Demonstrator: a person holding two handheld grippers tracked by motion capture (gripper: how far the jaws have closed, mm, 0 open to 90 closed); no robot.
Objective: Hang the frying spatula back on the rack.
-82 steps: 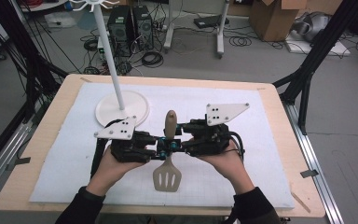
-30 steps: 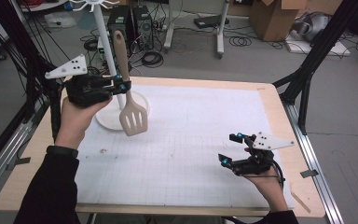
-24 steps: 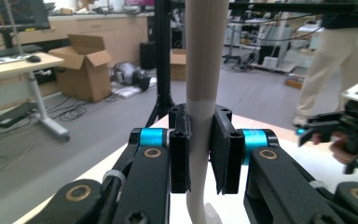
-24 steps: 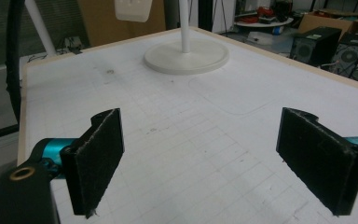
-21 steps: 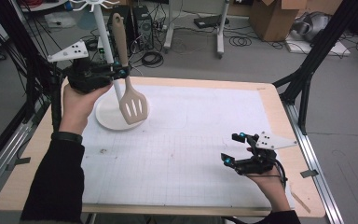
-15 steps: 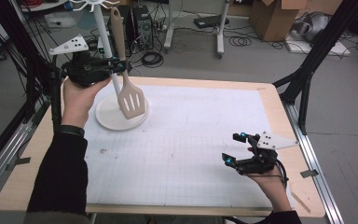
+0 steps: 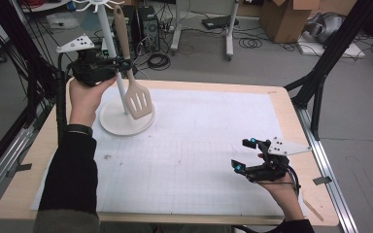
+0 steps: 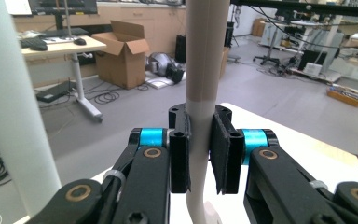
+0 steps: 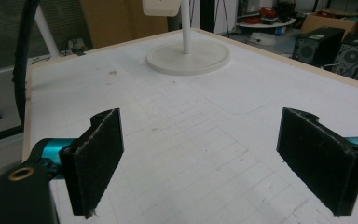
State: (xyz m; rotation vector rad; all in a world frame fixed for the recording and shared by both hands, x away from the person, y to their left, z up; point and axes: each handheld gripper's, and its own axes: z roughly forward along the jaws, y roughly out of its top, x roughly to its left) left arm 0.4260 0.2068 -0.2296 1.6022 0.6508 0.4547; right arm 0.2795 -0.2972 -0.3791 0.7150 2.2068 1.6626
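A beige slotted spatula (image 7: 136, 97) hangs upright in the air at the table's far left, handle up, blade over the rack's round base. My left gripper (image 7: 125, 64) is shut on its handle (image 8: 200, 93), the black pads pressing both sides of it. The white rack (image 7: 126, 119) has a tall pole (image 7: 110, 43) with hooks at the top, just beside the spatula; the pole (image 8: 14, 116) stands close at the left of the left gripper view. My right gripper (image 7: 243, 154) rests low near the table's right front, open, with nothing between its pads (image 9: 93, 158).
A white gridded mat (image 7: 199, 141) covers the wooden table (image 7: 291, 107). The rack base (image 9: 189, 58) lies far ahead in the right gripper view. Black frame posts (image 7: 320, 73) stand at the table's right and left; boxes, cables and desks lie on the floor beyond.
The left hand has carried the spatula up and away toward the rack's pole, so the handle now stands beside the pole near the hooks. The right gripper has stayed in place, open.
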